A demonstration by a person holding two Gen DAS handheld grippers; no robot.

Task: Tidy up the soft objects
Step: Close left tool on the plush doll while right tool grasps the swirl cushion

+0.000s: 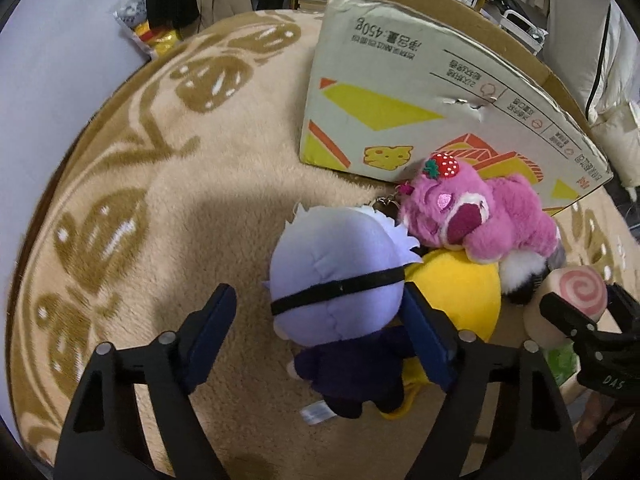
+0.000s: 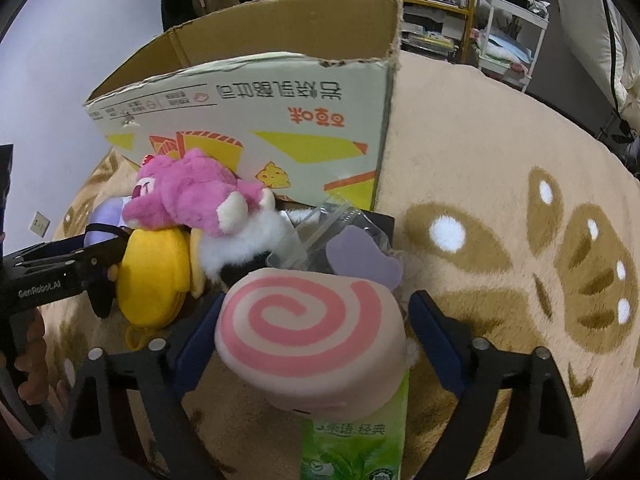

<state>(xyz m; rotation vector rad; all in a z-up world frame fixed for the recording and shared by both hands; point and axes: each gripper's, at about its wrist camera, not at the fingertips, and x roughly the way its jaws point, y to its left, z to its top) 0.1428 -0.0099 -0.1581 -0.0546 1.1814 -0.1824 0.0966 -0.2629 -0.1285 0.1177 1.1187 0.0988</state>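
Right now my left gripper point(image 1: 320, 332) has its jaws spread around the lavender-haired plush doll in dark clothes point(image 1: 332, 280) on the beige patterned rug point(image 1: 160, 208); my right gripper point(image 2: 316, 336) brackets the pink-swirl roll cushion point(image 2: 308, 332), jaws released. Both lie beside the printed cardboard box point(image 1: 420, 92).

We see the green tissue pack point(image 2: 354, 440) cut off by the bottom edge, the yellow plush point(image 1: 460, 292) half hidden under the pink bear point(image 1: 480, 216), and shelf items too small to identify.
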